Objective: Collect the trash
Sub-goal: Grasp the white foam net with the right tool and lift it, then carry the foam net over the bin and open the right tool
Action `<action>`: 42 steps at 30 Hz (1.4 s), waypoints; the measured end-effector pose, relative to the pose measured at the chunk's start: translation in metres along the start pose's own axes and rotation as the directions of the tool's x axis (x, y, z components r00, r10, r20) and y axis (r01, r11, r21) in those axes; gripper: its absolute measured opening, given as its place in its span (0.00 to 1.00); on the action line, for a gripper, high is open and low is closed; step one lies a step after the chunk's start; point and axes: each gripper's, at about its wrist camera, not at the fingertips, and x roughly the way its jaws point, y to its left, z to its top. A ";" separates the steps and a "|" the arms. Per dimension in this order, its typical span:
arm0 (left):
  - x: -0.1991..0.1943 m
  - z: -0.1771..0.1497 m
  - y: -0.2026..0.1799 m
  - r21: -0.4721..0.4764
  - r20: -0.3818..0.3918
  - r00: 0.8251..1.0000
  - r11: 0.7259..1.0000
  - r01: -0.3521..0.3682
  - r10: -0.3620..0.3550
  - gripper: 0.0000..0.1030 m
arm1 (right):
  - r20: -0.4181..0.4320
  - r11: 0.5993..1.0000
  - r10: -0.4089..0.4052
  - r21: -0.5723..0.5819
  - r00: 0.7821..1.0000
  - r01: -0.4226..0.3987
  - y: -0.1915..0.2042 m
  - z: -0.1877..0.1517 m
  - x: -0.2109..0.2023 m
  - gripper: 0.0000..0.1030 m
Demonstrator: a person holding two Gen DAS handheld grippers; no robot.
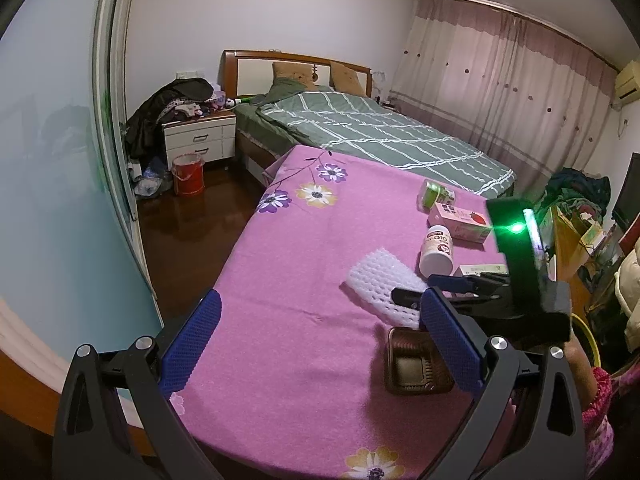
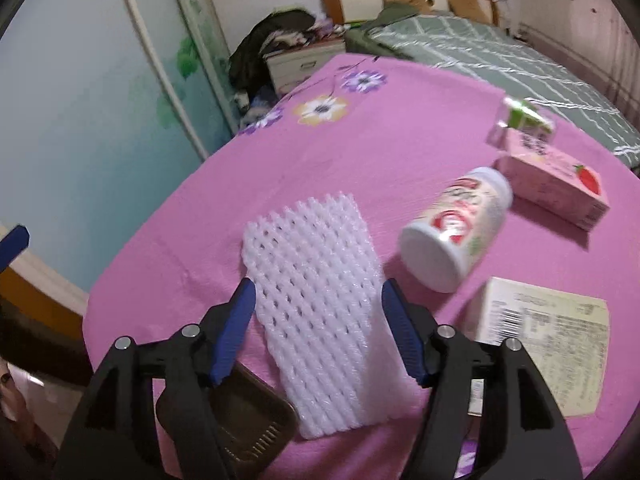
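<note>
Two grippers hover over the pink flowered cloth point(image 2: 360, 152): the right gripper point(image 2: 316, 334) is low, fingers spread either side of the white foam net point(image 2: 320, 304) without pinching it, and the left gripper point(image 1: 316, 344) hangs wide apart, holding nothing. Beside the net lie a brown tray point(image 2: 248, 424), a toppled white bottle point(image 2: 456, 228), a pink carton point(image 2: 556, 180) and a cream box point(image 2: 552, 344). Beyond stands a green-quilted bed point(image 1: 380, 132), with a red bucket point(image 1: 188, 174) on the floor.

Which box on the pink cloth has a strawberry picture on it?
The pink rectangular carton, lying beyond the white plastic bottle, has the red strawberry. The cream flat box shows only print and a barcode; the green-and-white carton shows none.
</note>
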 end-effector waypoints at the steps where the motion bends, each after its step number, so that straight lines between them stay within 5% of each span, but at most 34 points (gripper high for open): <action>1: 0.000 -0.001 0.001 -0.002 -0.001 1.000 1.000 0.001 -0.001 0.95 | -0.015 1.000 -0.022 -0.016 1.000 0.022 0.003 0.000 0.005 0.63; 3: 0.001 -0.001 0.000 -0.005 -0.004 1.000 1.000 0.002 -0.002 0.95 | -0.018 0.998 -0.063 -0.030 0.998 0.062 0.005 0.000 0.009 0.60; 6: 0.001 -0.002 -0.001 -0.005 -0.010 1.000 1.000 0.005 -0.005 0.95 | -0.005 0.996 -0.088 -0.012 0.996 0.088 0.001 0.000 0.006 0.22; 7: 0.002 -0.003 -0.002 -0.005 -0.012 1.000 1.000 0.006 -0.006 0.95 | -0.003 0.997 -0.079 -0.001 0.997 0.079 -0.002 0.001 0.005 0.18; 20: 0.005 -0.005 -0.019 0.022 -0.022 0.999 0.999 0.036 -0.035 0.95 | 0.187 0.995 -0.072 0.078 0.980 0.058 -0.020 -0.006 -0.072 0.15; 28: 0.015 -0.008 -0.038 0.042 -0.039 0.996 0.996 0.079 -0.077 0.95 | 0.234 0.958 -0.218 0.238 0.947 0.162 -0.079 -0.064 -0.129 0.15; 35: 0.028 -0.012 -0.064 0.070 -0.058 0.991 0.990 0.123 -0.119 0.95 | 0.190 0.838 -0.424 0.452 0.885 0.305 -0.162 -0.148 -0.187 0.16; 42: 0.039 -0.017 -0.091 0.115 -0.077 0.989 0.984 0.138 -0.130 0.95 | 0.070 0.643 -0.589 0.644 0.805 0.415 -0.240 -0.235 -0.225 0.16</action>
